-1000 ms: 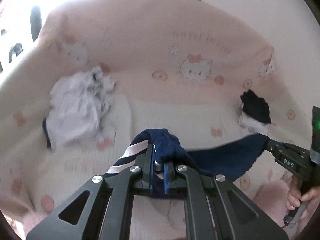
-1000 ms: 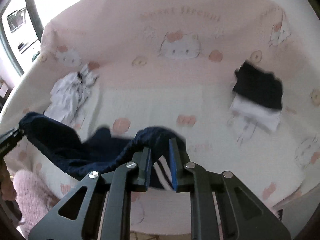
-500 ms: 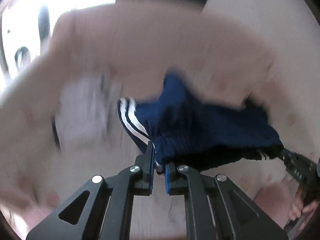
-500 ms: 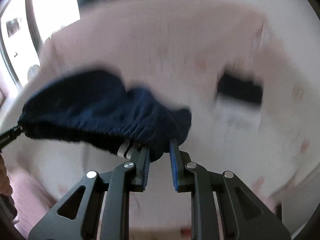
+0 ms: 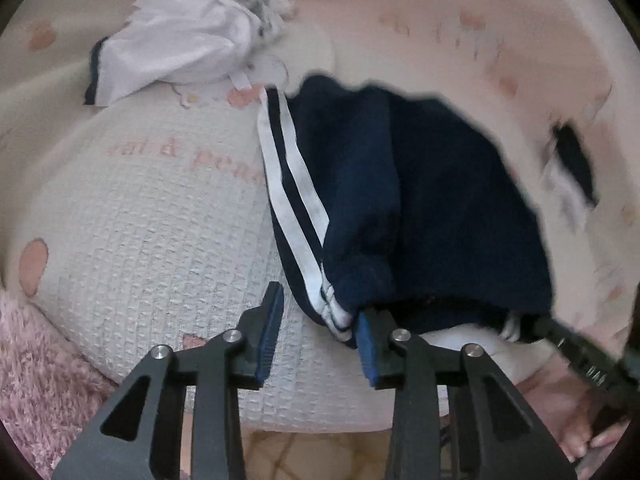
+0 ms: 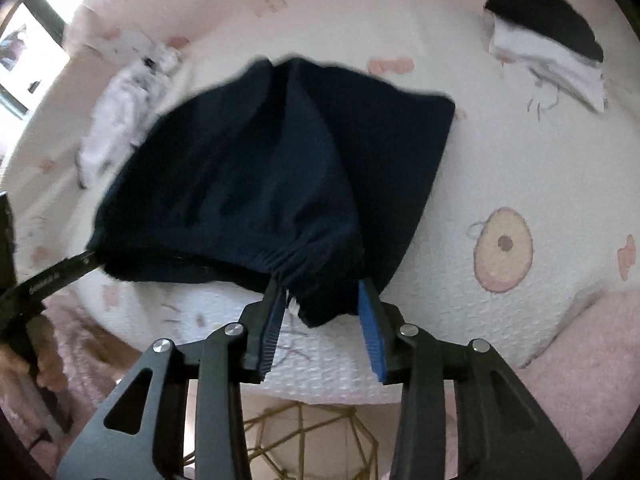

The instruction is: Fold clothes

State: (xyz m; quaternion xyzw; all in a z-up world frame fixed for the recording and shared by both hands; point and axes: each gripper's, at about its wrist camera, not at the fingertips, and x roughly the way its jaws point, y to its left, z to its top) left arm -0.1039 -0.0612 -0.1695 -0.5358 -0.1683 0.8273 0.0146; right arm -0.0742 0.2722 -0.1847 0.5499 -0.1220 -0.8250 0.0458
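Navy shorts [image 5: 420, 200] with two white side stripes [image 5: 288, 176] lie spread on the pink cartoon-print blanket [image 5: 140, 220], waistband toward me. My left gripper [image 5: 320, 332] sits at the striped waistband corner, its jaws opening. The cloth only brushes the right pad, and the left pad stands clear of it. In the right wrist view the shorts [image 6: 280, 160] look plain navy. My right gripper [image 6: 322, 316] is at the other waistband corner, jaws opening, with the gathered corner loose between the pads.
A crumpled white garment [image 5: 180, 40] lies beyond the shorts at the far left. A folded black and white stack [image 6: 548, 40] rests at the far right. A pink fluffy cover [image 6: 580, 360] borders the near edge, and a gold wire frame [image 6: 312, 436] shows below it.
Both grippers came down with the shorts, which went from hanging stretched between them to lying on the blanket. Both pairs of jaws went from shut on the waistband to apart.
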